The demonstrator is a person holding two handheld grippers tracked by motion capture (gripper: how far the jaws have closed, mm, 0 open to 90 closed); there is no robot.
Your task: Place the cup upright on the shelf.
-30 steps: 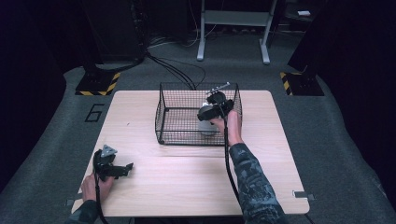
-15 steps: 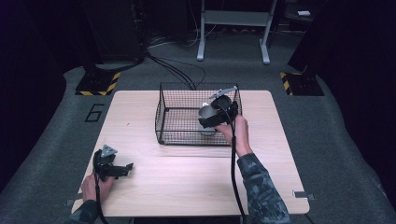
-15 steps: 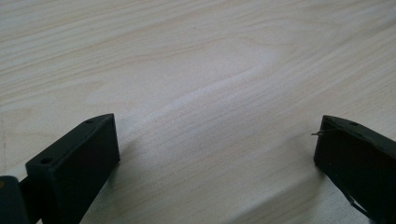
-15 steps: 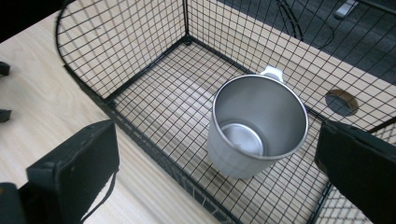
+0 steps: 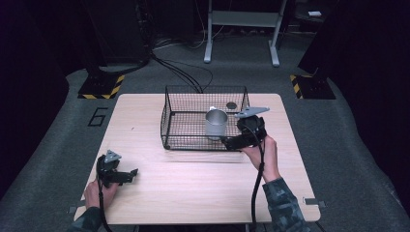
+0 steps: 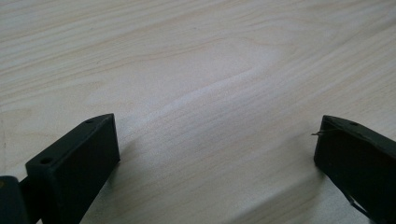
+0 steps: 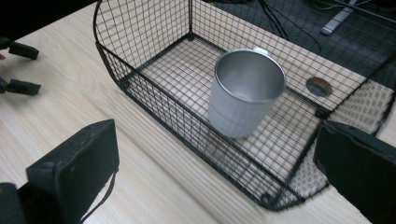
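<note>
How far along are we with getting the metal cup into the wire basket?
Done, by the look of it: the metal cup stands upright inside the wire basket, free of both grippers. In hand: nothing; the right gripper is open just outside the basket's near wall, and the left gripper rests open on the table. Left: probably only drawing the right gripper away.

Brushed metal cup (image 7: 245,93), thin black wire basket (image 7: 154,28), pale matt wood-grain table (image 6: 196,70), seemingly matt plastic claws

Black two-jaw grippers; grey three-cornered plates; trailing black cables; camouflage sleeves (image 5: 283,205)
</note>
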